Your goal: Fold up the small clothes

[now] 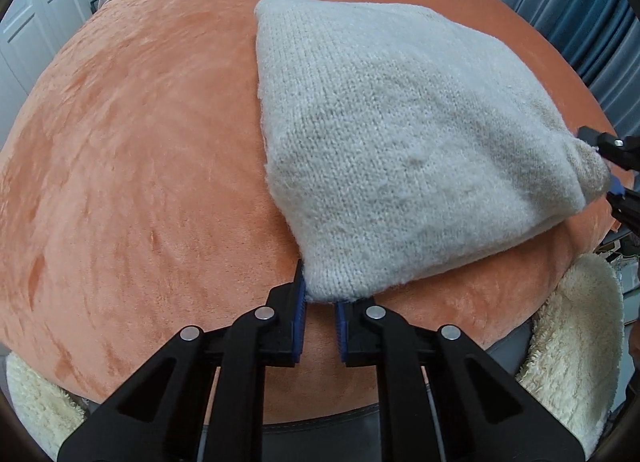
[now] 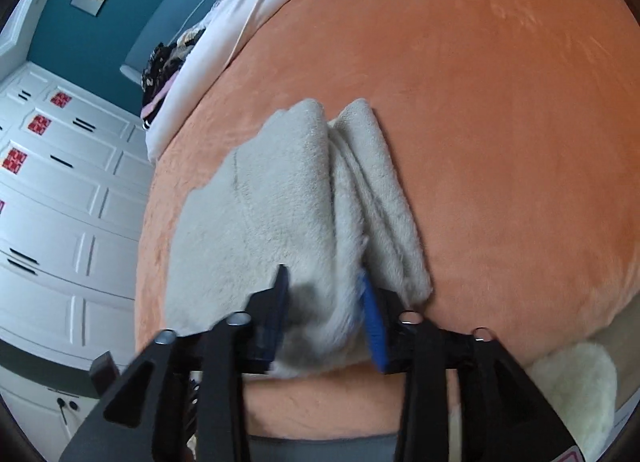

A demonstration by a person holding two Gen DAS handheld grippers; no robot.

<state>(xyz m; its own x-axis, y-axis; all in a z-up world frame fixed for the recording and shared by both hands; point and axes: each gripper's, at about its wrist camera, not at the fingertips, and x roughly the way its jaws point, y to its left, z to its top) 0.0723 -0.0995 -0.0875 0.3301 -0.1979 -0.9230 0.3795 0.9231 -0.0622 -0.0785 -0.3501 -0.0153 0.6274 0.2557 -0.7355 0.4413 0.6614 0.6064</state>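
Jaws, left: the left gripper (image 1: 320,302) is seen with its blue-padded jaws drawn close together at the near corner of the knitted garment (image 1: 400,134); the left pad touches the knit edge, but whether the corner is truly pinched cannot be told, since a narrow gap shows between the pads.
Jaws, right: the right gripper (image 2: 326,314) is seen with its jaws standing apart, a thick fold of the garment (image 2: 280,214) bunched between them; the picture is blurred there, and a firm press of the pads on the cloth is not shown.
Garment: a cream knitted piece, folded into a rough square, is laid flat on the orange bed cover (image 1: 140,142), toward its right side in the left wrist view.
Garment layers: in the right wrist view several stacked folds are seen along the right edge of the piece.
Right gripper, from the left view: its black fingers (image 1: 612,146) are seen at the far right corner of the garment, where the knit is gathered into a small bunch.
Surroundings: a fluffy cream rug (image 1: 576,334) is seen below the bed edge, and white panelled cupboards (image 2: 60,202) stand beside the bed.
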